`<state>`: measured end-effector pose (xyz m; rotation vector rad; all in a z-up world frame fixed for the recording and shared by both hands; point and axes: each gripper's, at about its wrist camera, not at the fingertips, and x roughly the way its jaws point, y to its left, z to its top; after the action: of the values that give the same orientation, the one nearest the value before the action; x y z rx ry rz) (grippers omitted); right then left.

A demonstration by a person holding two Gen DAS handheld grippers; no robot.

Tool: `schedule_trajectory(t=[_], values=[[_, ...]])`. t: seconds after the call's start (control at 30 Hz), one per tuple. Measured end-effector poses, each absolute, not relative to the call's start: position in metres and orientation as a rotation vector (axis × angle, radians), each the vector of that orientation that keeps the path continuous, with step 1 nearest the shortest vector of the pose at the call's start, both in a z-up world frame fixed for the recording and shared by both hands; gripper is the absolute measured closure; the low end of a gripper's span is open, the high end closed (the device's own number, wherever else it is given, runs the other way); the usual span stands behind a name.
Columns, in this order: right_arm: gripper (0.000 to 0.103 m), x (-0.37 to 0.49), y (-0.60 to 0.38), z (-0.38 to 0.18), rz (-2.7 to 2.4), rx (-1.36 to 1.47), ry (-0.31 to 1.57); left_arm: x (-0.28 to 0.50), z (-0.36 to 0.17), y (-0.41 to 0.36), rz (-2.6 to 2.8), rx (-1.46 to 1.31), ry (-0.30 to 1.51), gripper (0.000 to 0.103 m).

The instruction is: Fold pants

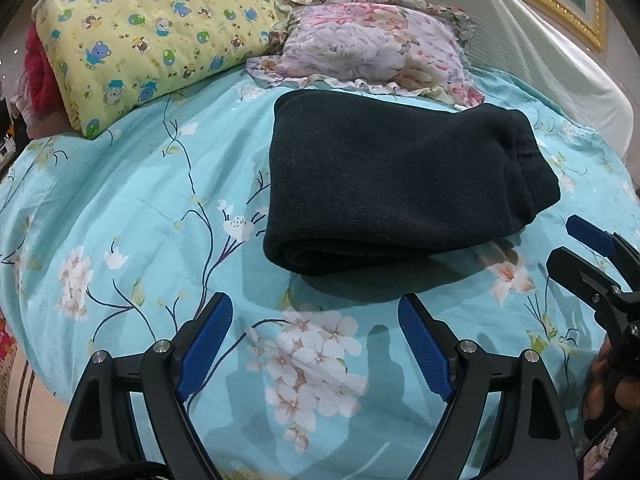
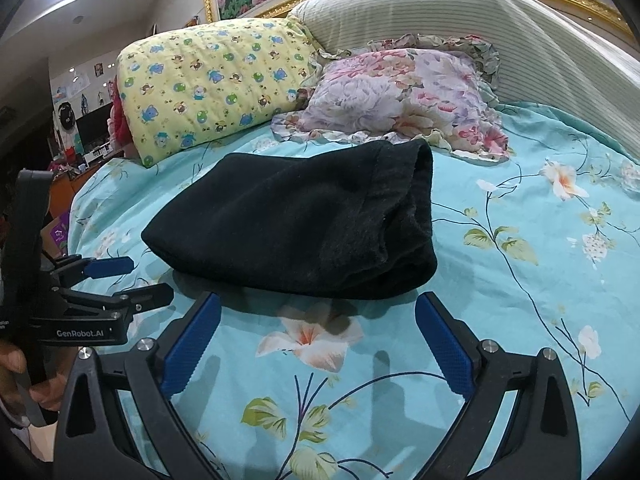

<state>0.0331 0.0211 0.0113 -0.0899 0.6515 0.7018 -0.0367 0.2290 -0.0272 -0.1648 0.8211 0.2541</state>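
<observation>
I judge the pants (image 1: 400,184) folded on the bed (image 1: 120,208), so my left gripper (image 1: 316,340) and right gripper (image 2: 318,336), both wide and empty, only need to withdraw.

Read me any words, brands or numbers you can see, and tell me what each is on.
"GenRobot.AI": white print on the black body of the left tool, seen from the right wrist view.
Cut-off white letters at that view's left edge: unreadable.
Wall posters in the background: too small to read.
The pants show no label.
</observation>
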Motion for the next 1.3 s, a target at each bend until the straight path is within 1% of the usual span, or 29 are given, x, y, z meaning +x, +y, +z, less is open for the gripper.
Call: schedule_trajectory(t=[1.3], values=[[0.005, 0.038, 0.028, 0.004, 0.712, -0.079, 0.65, -0.025, -0.031, 0.228, 0.236, -0.137, 0.808, 0.017]])
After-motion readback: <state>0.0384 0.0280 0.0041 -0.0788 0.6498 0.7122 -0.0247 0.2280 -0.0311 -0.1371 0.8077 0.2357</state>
